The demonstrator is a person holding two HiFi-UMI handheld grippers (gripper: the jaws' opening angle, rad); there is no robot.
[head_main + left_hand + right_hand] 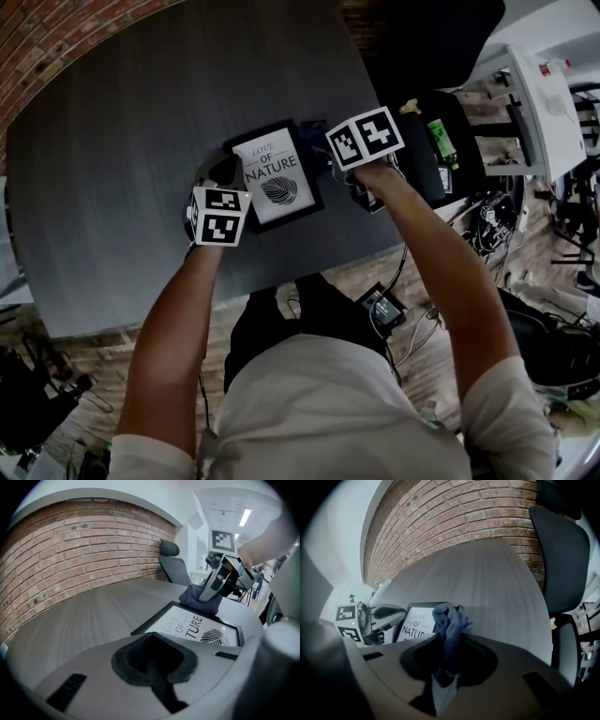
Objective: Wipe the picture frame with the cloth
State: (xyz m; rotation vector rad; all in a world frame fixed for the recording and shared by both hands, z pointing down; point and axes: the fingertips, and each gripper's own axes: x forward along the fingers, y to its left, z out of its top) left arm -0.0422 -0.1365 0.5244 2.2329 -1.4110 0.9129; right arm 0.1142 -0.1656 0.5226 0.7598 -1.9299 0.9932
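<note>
My right claw (449, 660) is pinching the cloth (449, 620). The jaws are closed on its lower folds, and the rest stands up out of them in a loose blue wad. The wad sits on the picture frame (278, 175) at its 1 o'clock corner, as seen from my head.

My left claw (154, 660) is pressed together with nothing in it. Its tips are at the frame's 9 o'clock edge. I cannot tell whether they touch the rim or sit just beside it.

The frame lies flat, face up, on the grey table (122, 169), toward the edge nearest me. Beyond the table are a brick wall at 12 o'clock and an office chair (562, 550) at about 2 o'clock from my right claw.

I judge the cloth to be light and limp. It will fold and drag rather than push, so it is best held low in the bunch, with plenty left free to lie on the surface.

The frame looks stiff and light, with a smooth front that may be glass. On this slick tabletop it could slide or turn under a wipe. I would steady it by its dark rim at 9 o'clock, not on the print, and press gently.
</note>
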